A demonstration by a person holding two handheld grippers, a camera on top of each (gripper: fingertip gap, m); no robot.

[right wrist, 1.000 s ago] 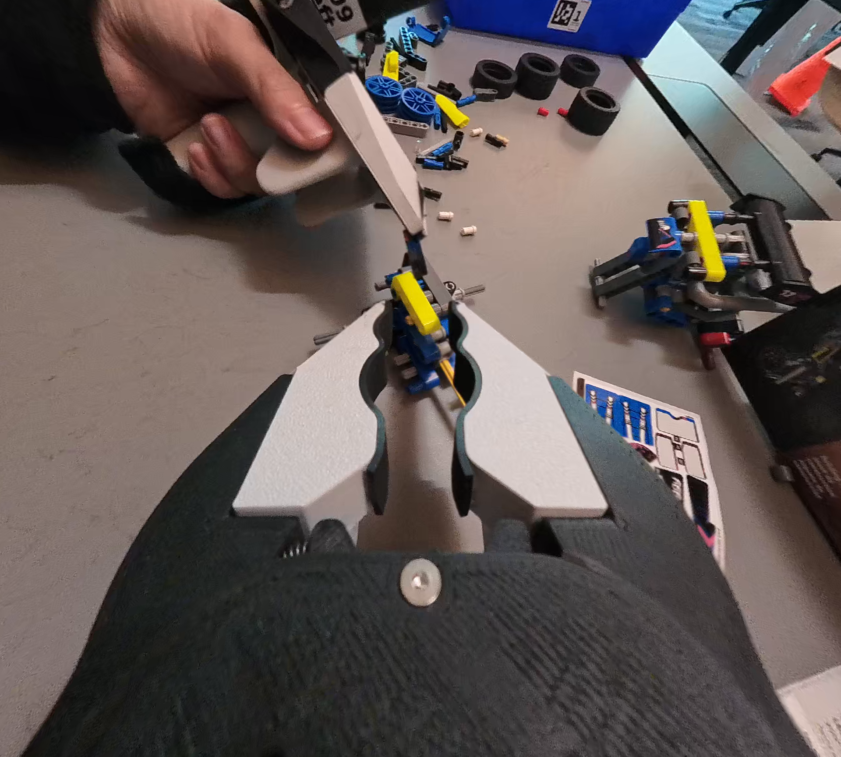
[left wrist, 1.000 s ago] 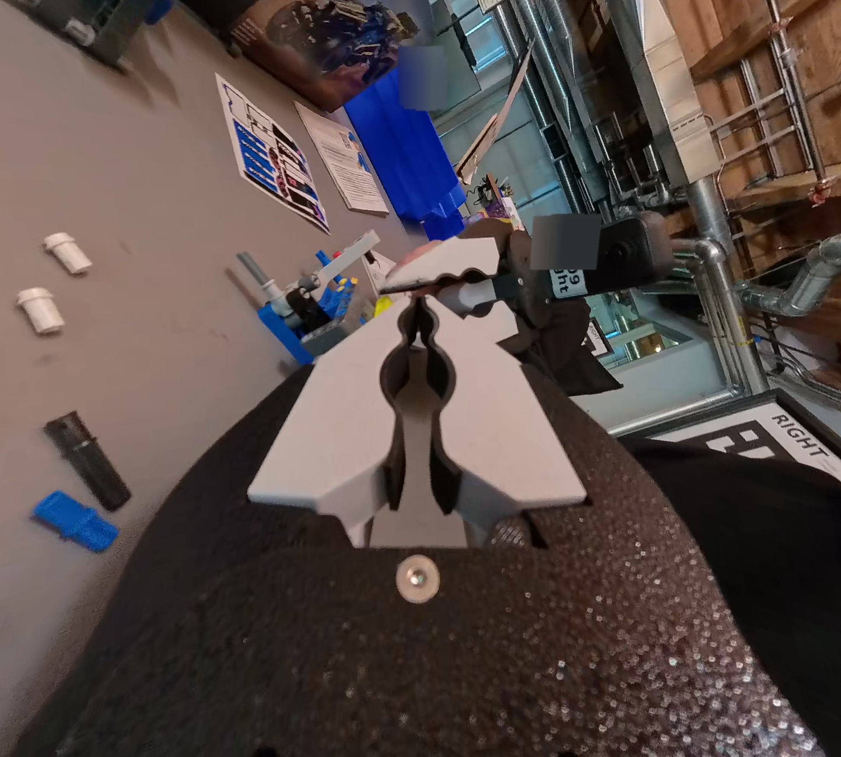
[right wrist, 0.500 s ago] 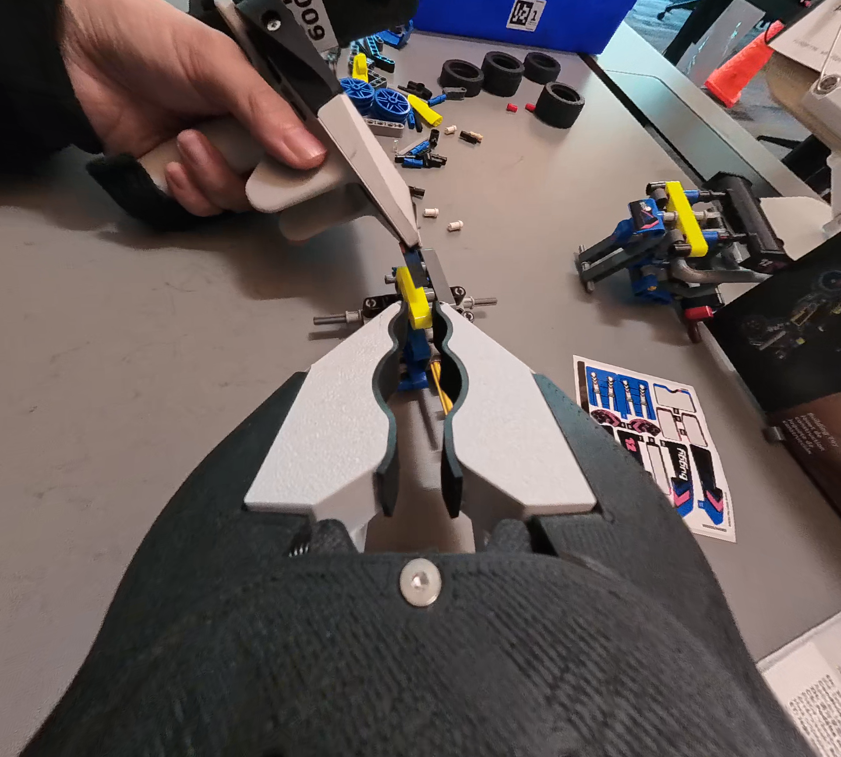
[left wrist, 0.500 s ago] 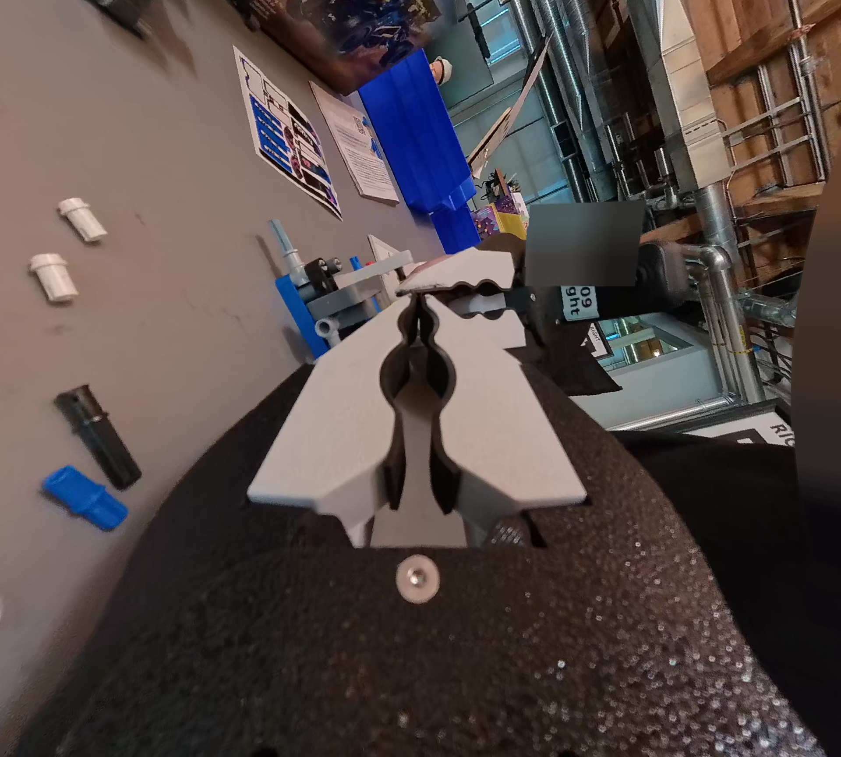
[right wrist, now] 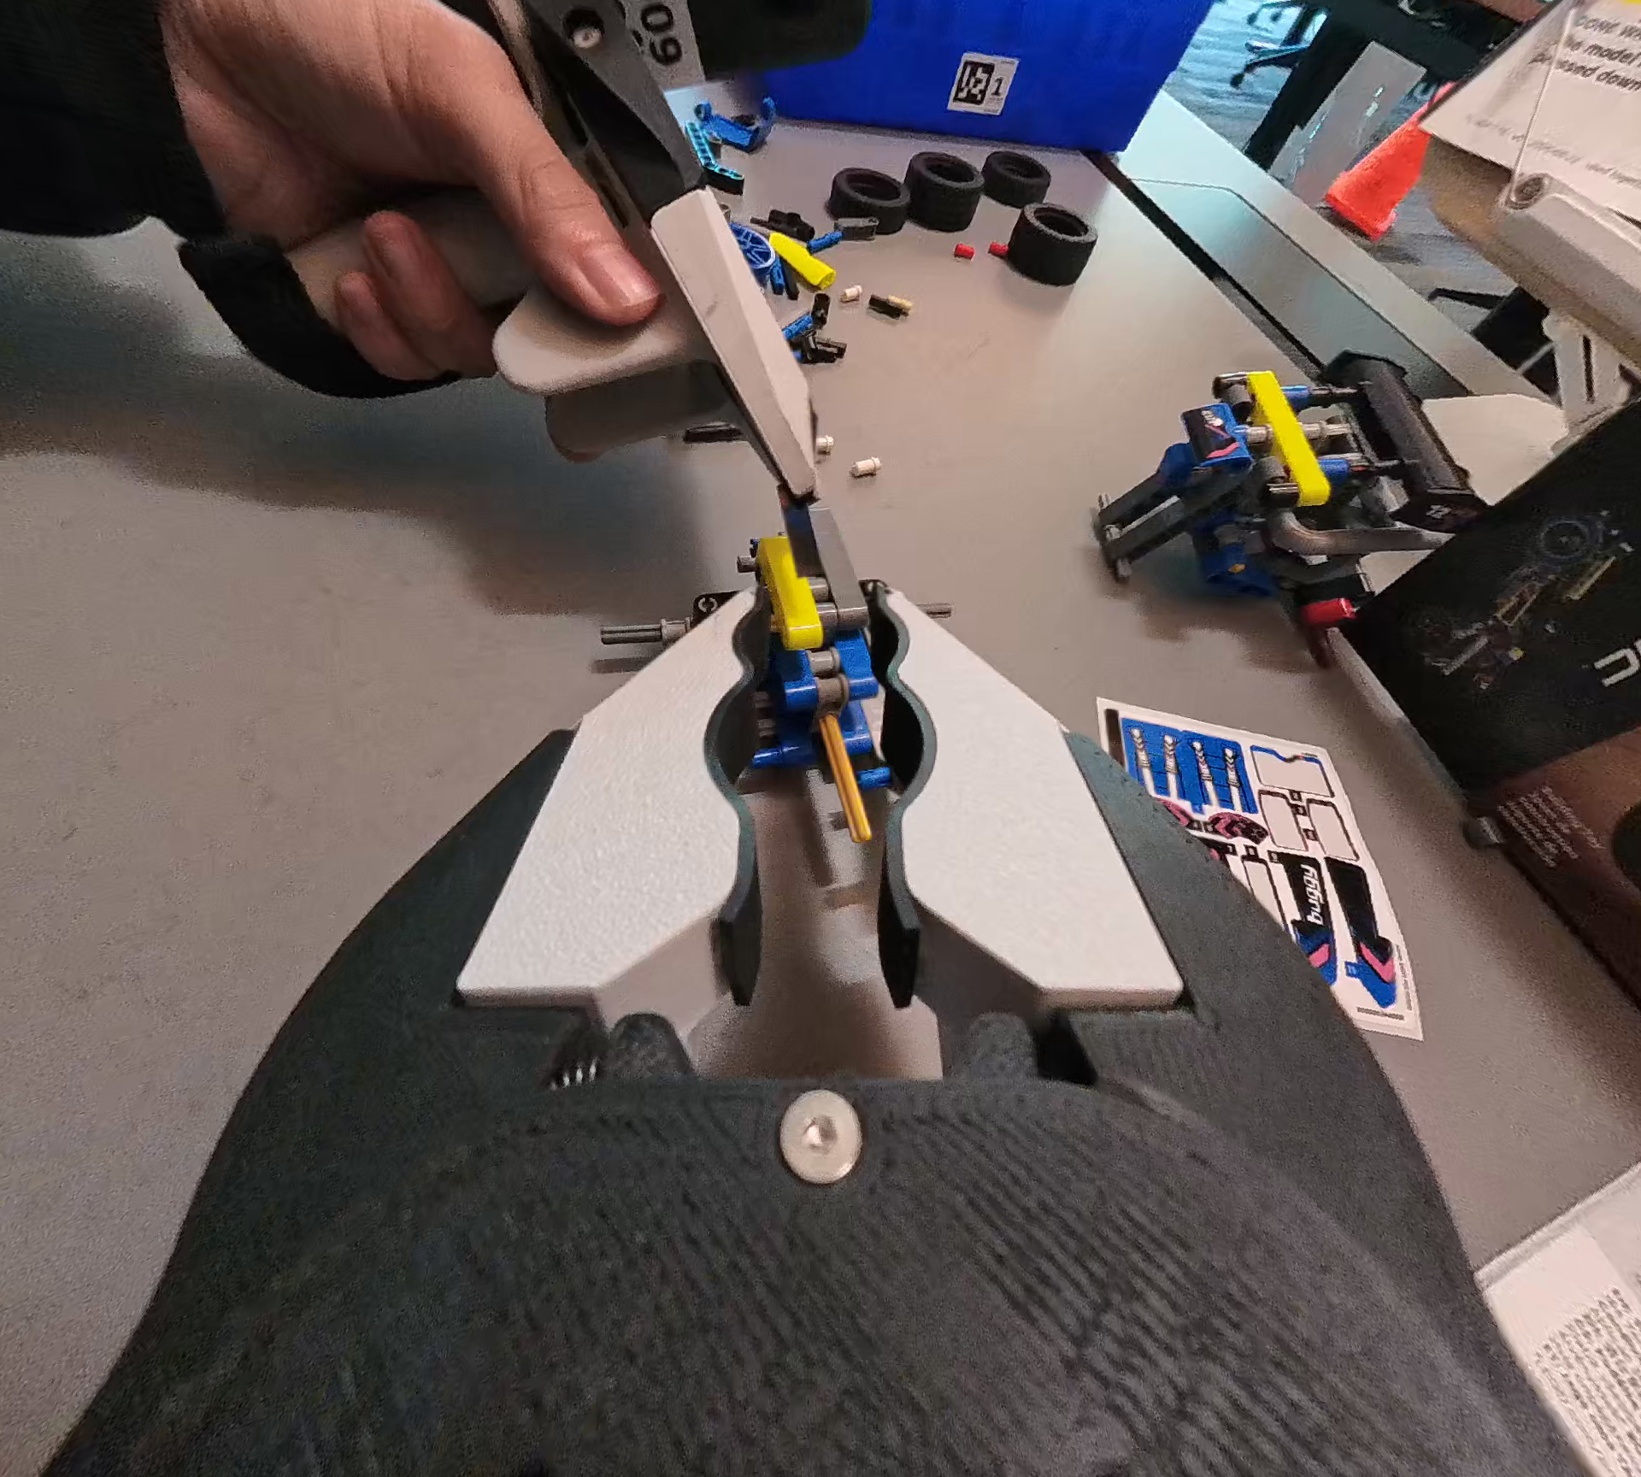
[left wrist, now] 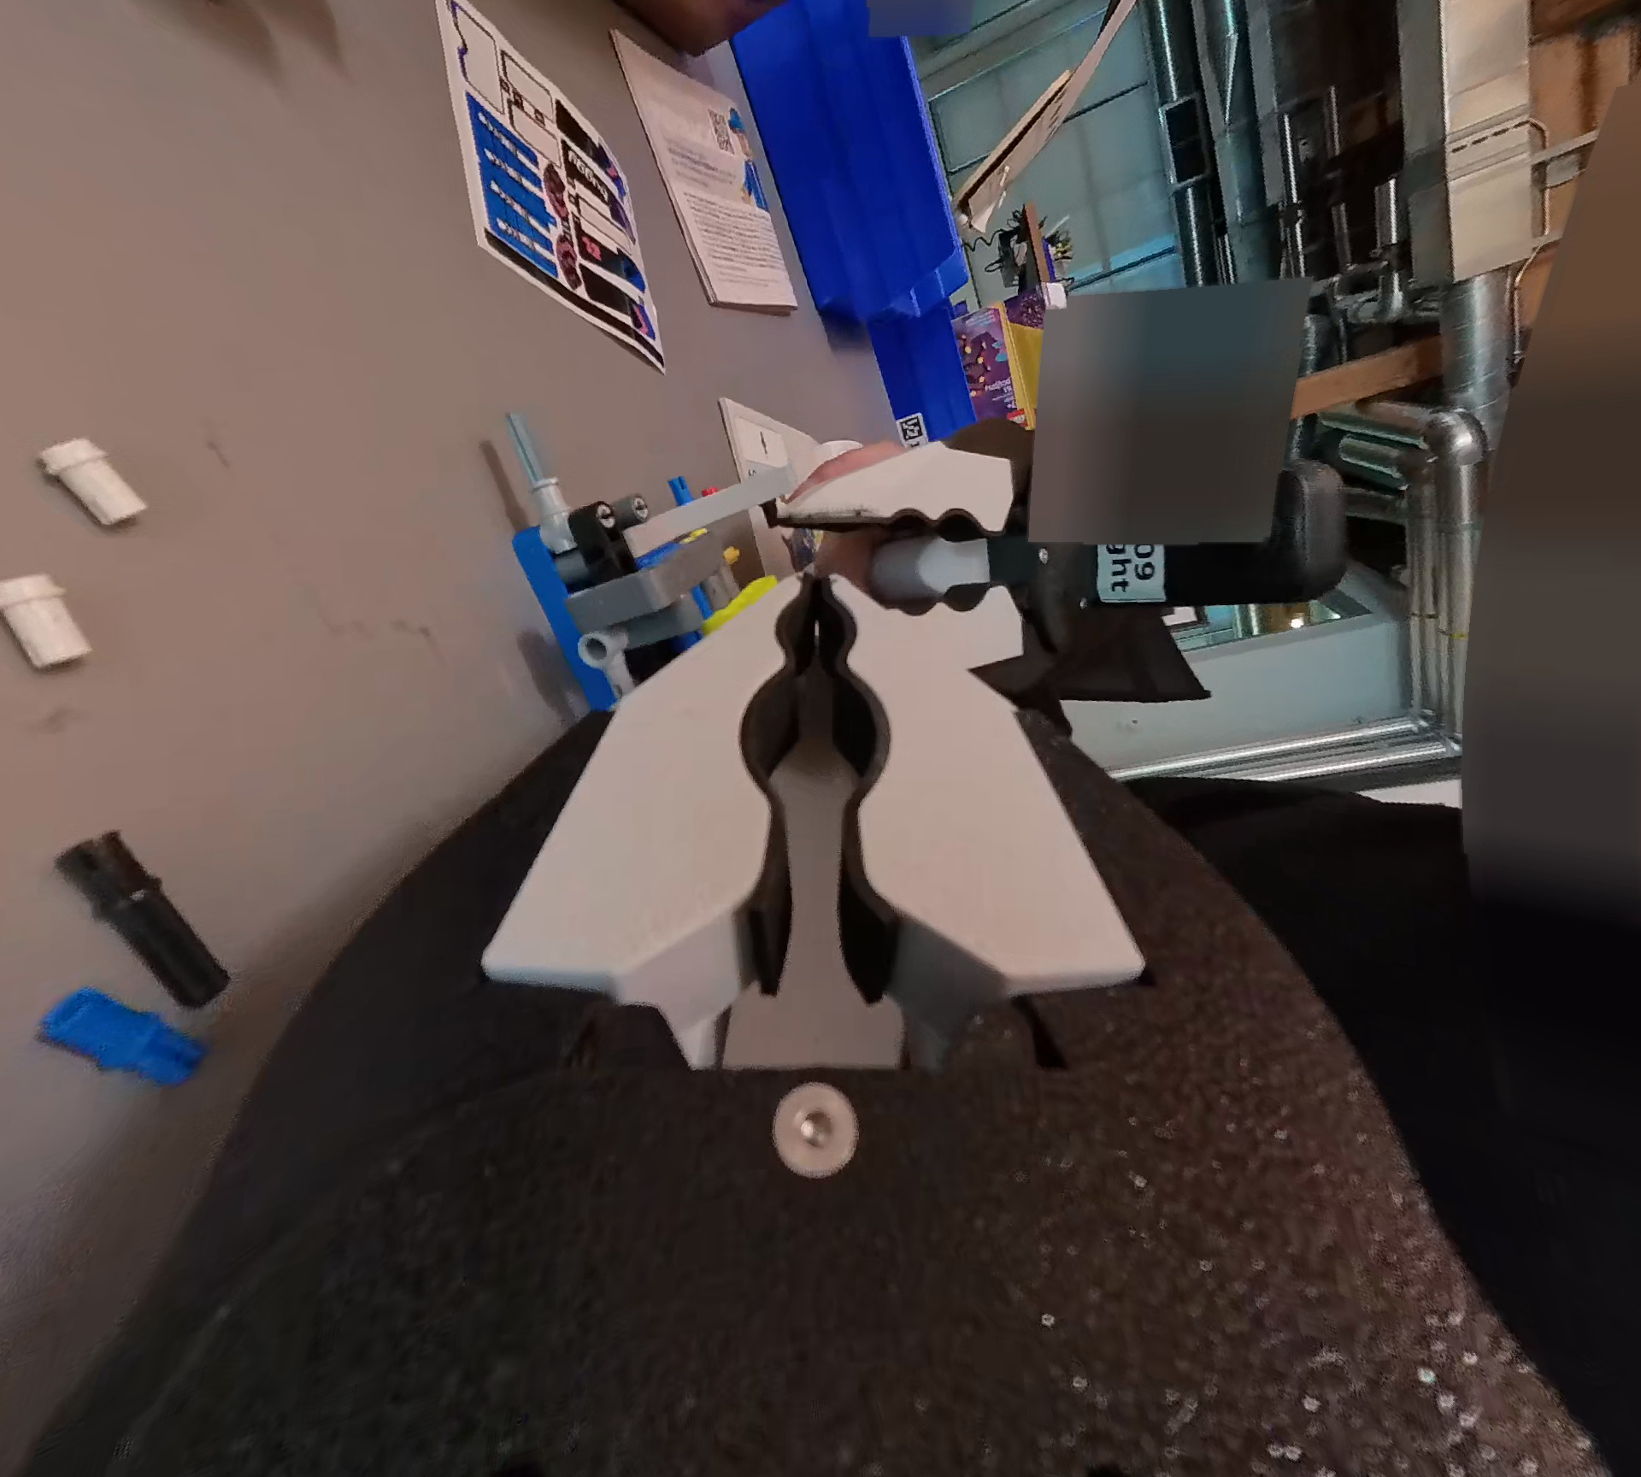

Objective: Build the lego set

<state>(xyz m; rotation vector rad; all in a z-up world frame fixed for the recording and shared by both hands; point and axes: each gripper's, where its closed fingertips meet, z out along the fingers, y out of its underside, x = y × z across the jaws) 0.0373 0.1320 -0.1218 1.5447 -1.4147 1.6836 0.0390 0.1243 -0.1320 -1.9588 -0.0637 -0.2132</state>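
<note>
In the right wrist view my right gripper (right wrist: 817,608) is shut on a small blue and yellow lego assembly (right wrist: 812,688) just above the grey table (right wrist: 266,724). A yellow axle (right wrist: 844,786) sticks out of it toward me. My left gripper (right wrist: 799,489), held by a hand, comes in from the upper left, shut on the top end of a dark grey beam (right wrist: 826,546) that stands on the assembly. In the left wrist view my left gripper (left wrist: 812,591) has its jaws together, with the assembly (left wrist: 613,573) and the right gripper (left wrist: 888,493) just beyond its tips.
A larger lego sub-assembly (right wrist: 1279,493) lies at the right, by a dark box (right wrist: 1527,635) and a sticker sheet (right wrist: 1261,839). Black tyres (right wrist: 941,191), loose small parts (right wrist: 799,271) and a blue bin (right wrist: 977,13) are at the back. White pins (left wrist: 89,466) and a black pin (left wrist: 142,915) lie nearby. Less than 4 cm separates the two grippers' tips. The left tips stand about 11 cm off the black pin (left wrist: 142,915).
The assembly now sits deeper between my right gripper's fingers, with the yellow axle in full view. My left gripper has stayed on the grey beam and come closer to the assembly.
</note>
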